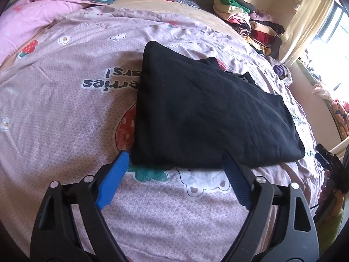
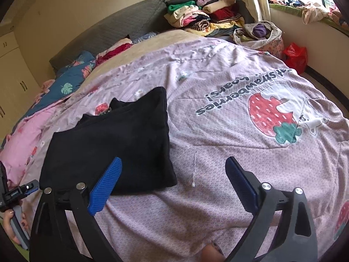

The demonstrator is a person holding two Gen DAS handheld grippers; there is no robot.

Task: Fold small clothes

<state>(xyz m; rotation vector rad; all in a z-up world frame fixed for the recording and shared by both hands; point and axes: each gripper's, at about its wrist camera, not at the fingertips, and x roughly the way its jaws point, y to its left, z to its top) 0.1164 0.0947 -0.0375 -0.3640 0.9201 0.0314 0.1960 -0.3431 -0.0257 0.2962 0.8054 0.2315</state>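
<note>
Black garment (image 1: 196, 109) lies folded on the pink bedspread (image 1: 65, 109), long axis running away from you; your left gripper (image 1: 176, 163) straddles its near edge, jaws spread, pinching nothing; your right gripper (image 2: 174, 170) gapes off its right corner, so left is nearer.

One folded black garment (image 1: 202, 111), two grippers, one clothes pile (image 2: 205, 17), one red bag (image 2: 295, 56)
</note>
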